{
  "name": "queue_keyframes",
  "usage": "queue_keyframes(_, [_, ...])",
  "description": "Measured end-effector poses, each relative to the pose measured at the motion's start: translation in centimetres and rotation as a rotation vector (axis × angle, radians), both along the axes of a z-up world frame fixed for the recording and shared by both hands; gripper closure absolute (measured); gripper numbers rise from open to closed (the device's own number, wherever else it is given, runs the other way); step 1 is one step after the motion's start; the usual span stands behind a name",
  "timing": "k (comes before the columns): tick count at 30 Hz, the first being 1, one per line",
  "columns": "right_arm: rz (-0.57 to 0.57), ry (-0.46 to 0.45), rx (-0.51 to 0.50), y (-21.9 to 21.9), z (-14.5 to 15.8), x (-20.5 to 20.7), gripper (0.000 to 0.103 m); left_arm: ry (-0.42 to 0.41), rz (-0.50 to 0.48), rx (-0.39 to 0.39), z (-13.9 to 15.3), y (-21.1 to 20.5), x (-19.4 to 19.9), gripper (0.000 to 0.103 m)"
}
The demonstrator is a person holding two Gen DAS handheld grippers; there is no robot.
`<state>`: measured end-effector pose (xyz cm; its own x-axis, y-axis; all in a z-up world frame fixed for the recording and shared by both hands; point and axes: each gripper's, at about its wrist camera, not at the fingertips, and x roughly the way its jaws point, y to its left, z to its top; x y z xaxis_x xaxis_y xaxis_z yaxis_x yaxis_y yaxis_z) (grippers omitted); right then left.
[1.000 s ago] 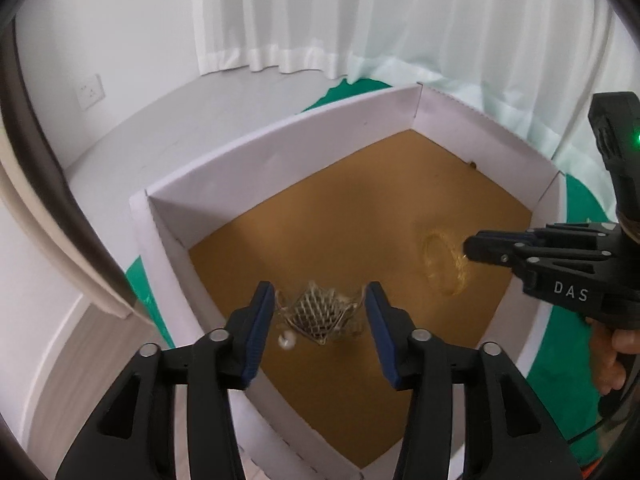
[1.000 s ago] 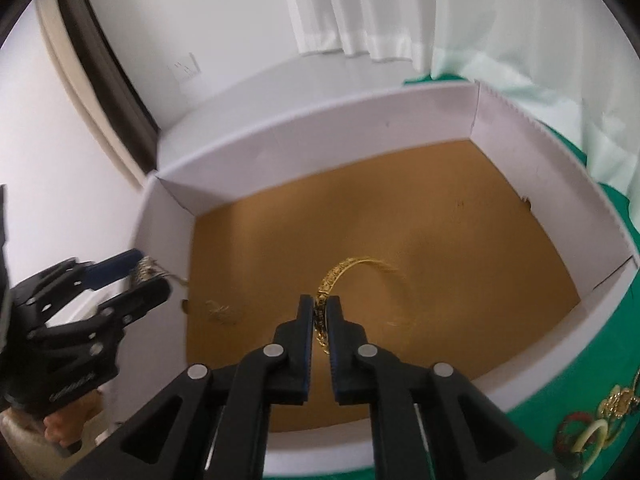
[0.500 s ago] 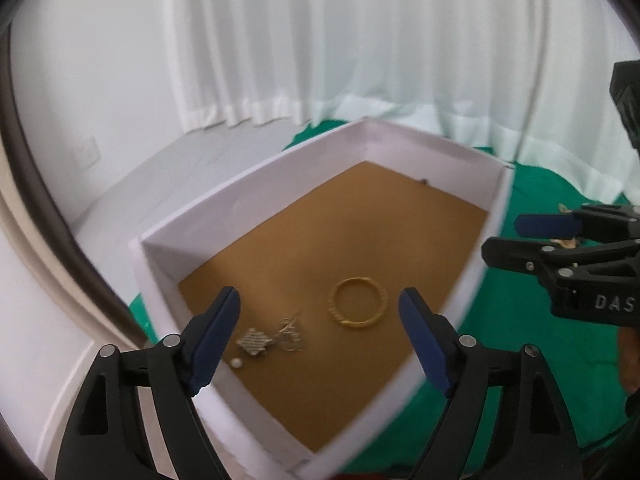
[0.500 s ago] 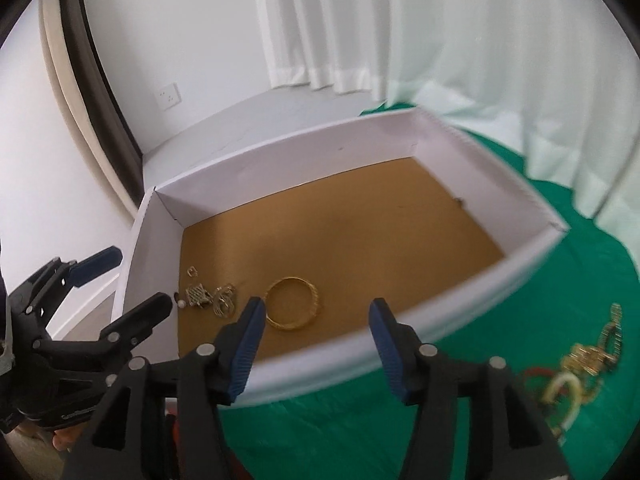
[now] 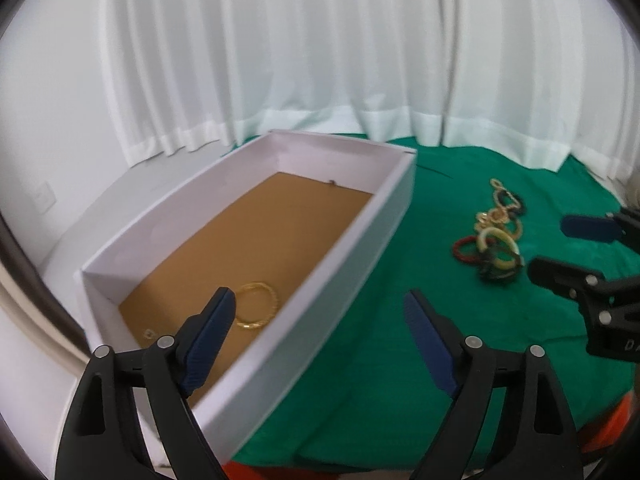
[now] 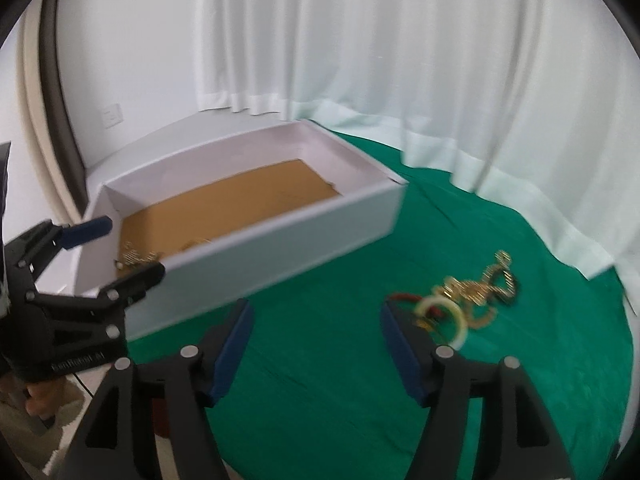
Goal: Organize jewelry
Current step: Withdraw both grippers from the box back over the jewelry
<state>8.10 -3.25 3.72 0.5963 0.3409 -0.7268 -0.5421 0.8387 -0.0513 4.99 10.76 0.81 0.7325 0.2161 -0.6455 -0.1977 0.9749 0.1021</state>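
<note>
A white box (image 5: 384, 216) with a brown floor sits on the green cloth; it also shows in the right wrist view (image 6: 280, 240). Inside lie a gold bangle (image 5: 256, 310) and small silver pieces (image 6: 134, 258). A pile of loose jewelry (image 5: 494, 240), with gold chains and red, cream and dark rings, lies on the cloth to the right; it also shows in the right wrist view (image 6: 468, 298). My left gripper (image 5: 320, 344) is open and empty above the box's near wall. My right gripper (image 6: 316, 344) is open and empty over the cloth, left of the pile.
The green cloth (image 5: 360, 380) covers the table. White curtains (image 5: 320, 60) hang behind it. A white wall with a socket (image 6: 112, 114) is at the left. An orange-red edge (image 5: 624, 420) shows at the table's near right.
Both grippers opened, leaving the bangle and silver pieces in the box. Both then drew back and swung right, so the jewelry pile on the cloth came into view.
</note>
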Motion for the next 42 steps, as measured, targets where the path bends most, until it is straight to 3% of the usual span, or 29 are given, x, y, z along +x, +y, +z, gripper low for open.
queue_keyframes(17, [-0.332, 0.046, -0.019, -12.3, -4.6, -2.3, 0.030, 0.038, -0.107, 0.051, -1.8, -6.4, 1.3, 0.014])
queue_keyframes(34, [-0.388, 0.076, -0.001, -14.5, -5.9, -2.7, 0.030, 0.048, -0.131, 0.103, -2.4, -8.5, 1.7, 0.010])
queue_keyframes(37, [-0.390, 0.080, -0.003, -14.6, -6.1, -2.6, 0.030, 0.067, -0.136, 0.081, -3.1, -8.4, 2.1, 0.004])
queue_keyframes(42, [-0.398, 0.085, 0.003, -15.0, -6.4, -2.5, 0.030, 0.179, -0.201, -0.060, -6.4, -7.7, 3.3, 0.004])
